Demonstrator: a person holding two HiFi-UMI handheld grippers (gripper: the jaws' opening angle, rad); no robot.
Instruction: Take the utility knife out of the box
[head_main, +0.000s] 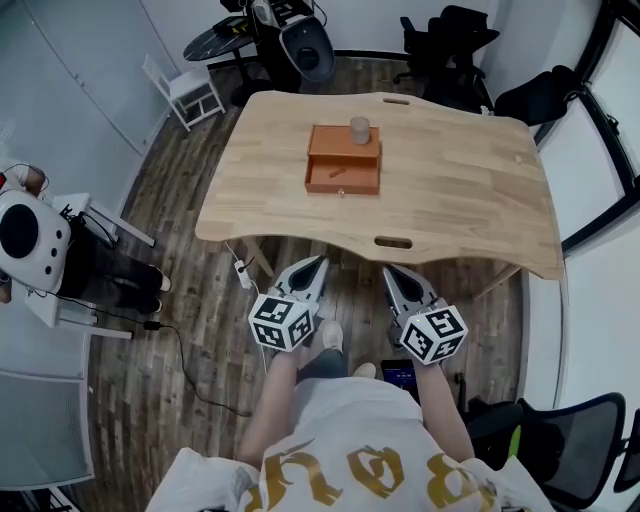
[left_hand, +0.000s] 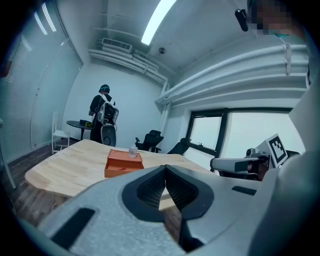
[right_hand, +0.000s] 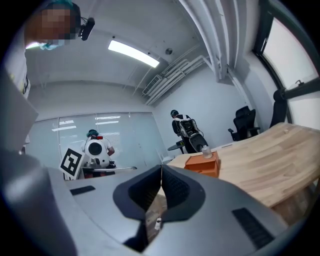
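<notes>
An orange box (head_main: 343, 160) with its drawer pulled out lies on the wooden table (head_main: 470, 190), and a small reddish item lies in the drawer. A small clear jar (head_main: 359, 129) stands on the box's top. The box also shows far off in the left gripper view as the orange box (left_hand: 123, 163) and in the right gripper view as the orange box (right_hand: 203, 164). My left gripper (head_main: 318, 264) and right gripper (head_main: 388, 272) are held side by side in front of the table's near edge, both shut and empty, well short of the box.
Black office chairs (head_main: 447, 42) stand behind the table, a white chair (head_main: 186, 90) at the back left. A white robot (head_main: 30, 232) stands at the left, and a cable with a power strip (head_main: 241, 272) lies on the wooden floor below the table edge.
</notes>
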